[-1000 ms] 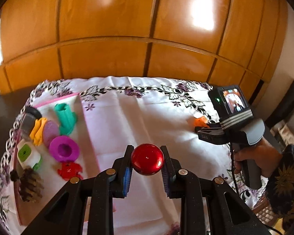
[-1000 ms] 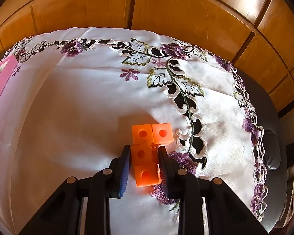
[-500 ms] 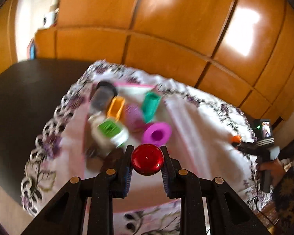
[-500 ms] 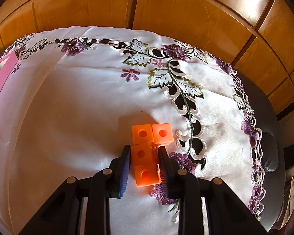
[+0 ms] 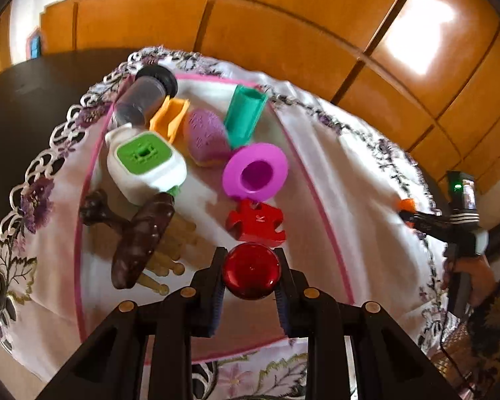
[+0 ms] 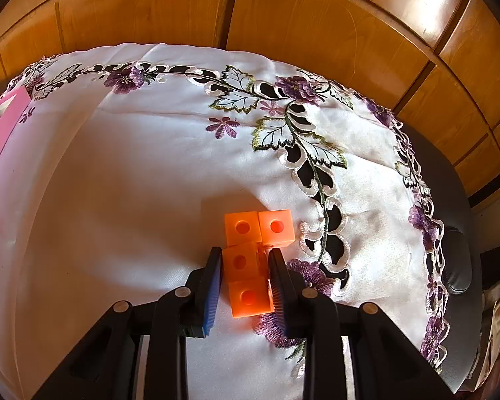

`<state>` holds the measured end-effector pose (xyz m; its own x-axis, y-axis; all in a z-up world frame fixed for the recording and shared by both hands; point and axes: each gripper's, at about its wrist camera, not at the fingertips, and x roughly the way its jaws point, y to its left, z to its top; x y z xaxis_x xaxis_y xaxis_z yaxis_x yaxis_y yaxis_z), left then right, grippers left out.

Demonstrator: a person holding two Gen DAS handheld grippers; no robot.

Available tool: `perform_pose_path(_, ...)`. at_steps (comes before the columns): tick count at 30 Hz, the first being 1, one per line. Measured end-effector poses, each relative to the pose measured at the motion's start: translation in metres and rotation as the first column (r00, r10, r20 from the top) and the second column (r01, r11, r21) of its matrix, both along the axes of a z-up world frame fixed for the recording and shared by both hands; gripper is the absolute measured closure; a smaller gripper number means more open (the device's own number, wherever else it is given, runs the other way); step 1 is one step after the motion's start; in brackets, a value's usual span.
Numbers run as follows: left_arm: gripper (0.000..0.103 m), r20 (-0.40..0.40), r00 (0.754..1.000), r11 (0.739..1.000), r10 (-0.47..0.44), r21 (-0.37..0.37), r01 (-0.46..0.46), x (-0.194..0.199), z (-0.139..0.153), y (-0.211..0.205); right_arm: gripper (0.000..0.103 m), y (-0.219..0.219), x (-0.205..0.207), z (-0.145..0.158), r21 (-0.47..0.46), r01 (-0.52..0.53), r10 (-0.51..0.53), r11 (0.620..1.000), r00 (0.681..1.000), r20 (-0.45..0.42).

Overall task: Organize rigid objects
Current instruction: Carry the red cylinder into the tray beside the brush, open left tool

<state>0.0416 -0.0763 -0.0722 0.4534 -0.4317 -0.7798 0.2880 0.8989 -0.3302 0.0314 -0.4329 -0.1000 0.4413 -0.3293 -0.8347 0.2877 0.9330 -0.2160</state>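
My left gripper (image 5: 251,260) is shut on a shiny red ball (image 5: 252,271), held above the near part of a pink-rimmed tray (image 5: 320,206). Just beyond the ball lies a red puzzle piece (image 5: 256,222), then a magenta flanged ring (image 5: 255,175). In the right wrist view my right gripper (image 6: 245,260) is shut on an orange block piece (image 6: 246,280) made of joined cubes with round holes, resting on the white embroidered tablecloth (image 6: 133,183).
The tray also holds a white and green box (image 5: 145,165), a teal tube (image 5: 245,115), a purple dome (image 5: 205,136), an orange piece (image 5: 170,118), a dark jar (image 5: 143,98) and a brown wooden comb-like object (image 5: 143,240). A person's hand (image 5: 473,273) holds the other gripper at the right. Wooden panels stand behind.
My left gripper has swung left with the red ball and come down over the tray, rolling as it went. The right gripper and the orange block have stayed put.
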Motion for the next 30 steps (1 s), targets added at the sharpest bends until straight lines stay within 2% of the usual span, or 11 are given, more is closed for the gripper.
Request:
perform_pose_path(4,0.071,0.006,1.000,1.000,0.023,0.019,-0.023,0.005,-0.002,0.000,0.076,0.000,0.000,0.000,0.002,0.002,-0.002,1.000,1.000,0.001)
perform_pose_path(5,0.067,0.011,1.000,1.000,0.015,0.019,-0.015,0.005,-0.001,0.001,0.076,0.000,0.000,0.000,0.001,0.002,-0.002,1.000,1.000,0.000)
perform_pose_path(7,0.051,0.023,1.000,1.000,0.003,0.014,-0.003,0.002,0.005,0.002,0.076,0.001,0.000,0.000,-0.001,0.001,-0.001,1.000,1.000,0.000)
perform_pose_path(9,0.047,0.058,0.998,1.000,0.002,0.011,-0.002,0.000,0.013,0.005,0.076,0.001,0.001,0.000,-0.003,0.000,0.000,1.000,1.000,-0.001)
perform_pose_path(13,0.046,0.124,0.992,1.000,0.006,0.009,-0.007,-0.003,0.028,0.010,0.076,0.001,0.001,0.000,-0.006,0.000,0.000,1.000,1.000,0.000)
perform_pose_path(16,0.046,0.139,0.990,0.999,0.036,-0.011,-0.035,-0.003,0.036,0.019,0.076,0.001,0.000,0.000,-0.009,-0.002,0.002,1.000,1.000,-0.001)
perform_pose_path(20,0.046,0.163,0.983,0.996,0.085,0.007,-0.087,-0.006,0.044,0.032,0.076,0.002,0.000,0.000,-0.009,-0.002,0.002,1.000,1.000,-0.001)
perform_pose_path(25,0.046,0.184,0.969,0.983,0.165,0.053,-0.177,-0.012,0.046,0.050,0.076,0.001,0.000,0.000,-0.002,0.001,-0.001,1.000,1.000,-0.001)
perform_pose_path(30,0.046,0.227,0.958,0.962,0.174,0.167,-0.214,-0.021,0.045,0.048,0.076,0.000,0.000,0.001,0.006,0.003,-0.003,1.000,1.000,-0.001)
